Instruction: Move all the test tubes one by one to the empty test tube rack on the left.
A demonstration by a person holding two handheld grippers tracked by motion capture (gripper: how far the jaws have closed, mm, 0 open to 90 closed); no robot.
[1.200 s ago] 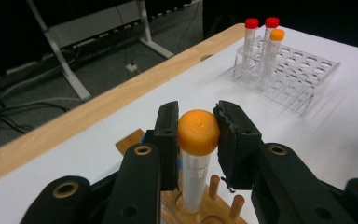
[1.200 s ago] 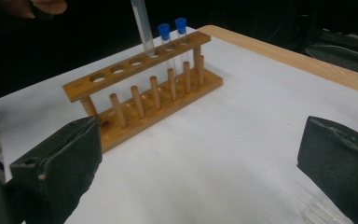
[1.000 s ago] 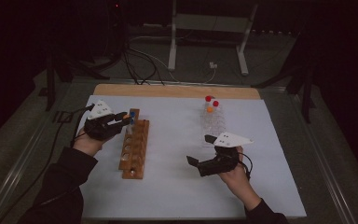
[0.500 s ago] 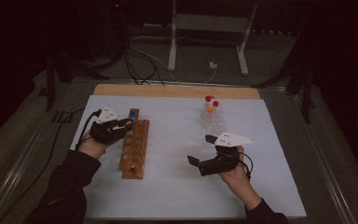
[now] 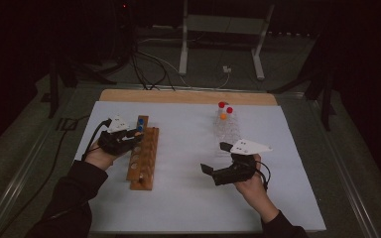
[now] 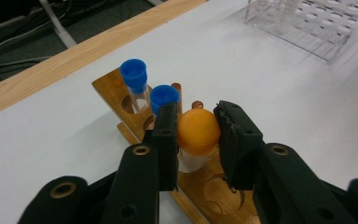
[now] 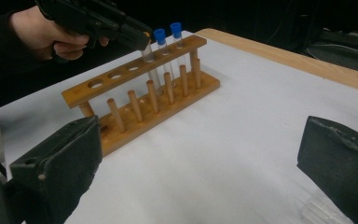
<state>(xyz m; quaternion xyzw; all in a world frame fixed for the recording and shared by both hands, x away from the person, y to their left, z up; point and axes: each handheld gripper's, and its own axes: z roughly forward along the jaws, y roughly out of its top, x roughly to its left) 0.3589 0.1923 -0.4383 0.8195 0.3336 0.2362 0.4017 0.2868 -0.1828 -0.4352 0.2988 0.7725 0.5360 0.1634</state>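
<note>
Two grippers: one in each of the person's hands, both low over the white surface [image 5: 188, 198].
Landmark: the brown wooden test-tube rack [image 5: 144, 157], lying lengthwise away from the person.
Left gripper [image 5: 138, 139]: reaches level over the far end of the rack from its left side, hand wrapped round the body.
Left jaws: closed on the orange-capped clear test tube [image 6: 196, 133], one jaw on each side of the cap [image 6: 198, 130].
Orange-capped tube: upright in the rack, in the third hole from the far end.
Blue-capped clear test tubes [image 6: 134, 77]: two, upright in the two holes just beyond it.
Right gripper [image 5: 215, 157]: well to the right of the rack, pointing toward it, just above the surface.
Right jaws: wide apart, with nothing between them.
Clear plastic tube rack [image 5: 226, 130]: far right of the wooden one, with red- and orange-capped tubes [image 5: 224, 110].
Surface: white sheet with a light wooden strip [image 5: 188, 96] along the far edge.
Room: dark, with cables [image 5: 149, 64] and a white metal stand [image 5: 218, 44] on the floor beyond.
</note>
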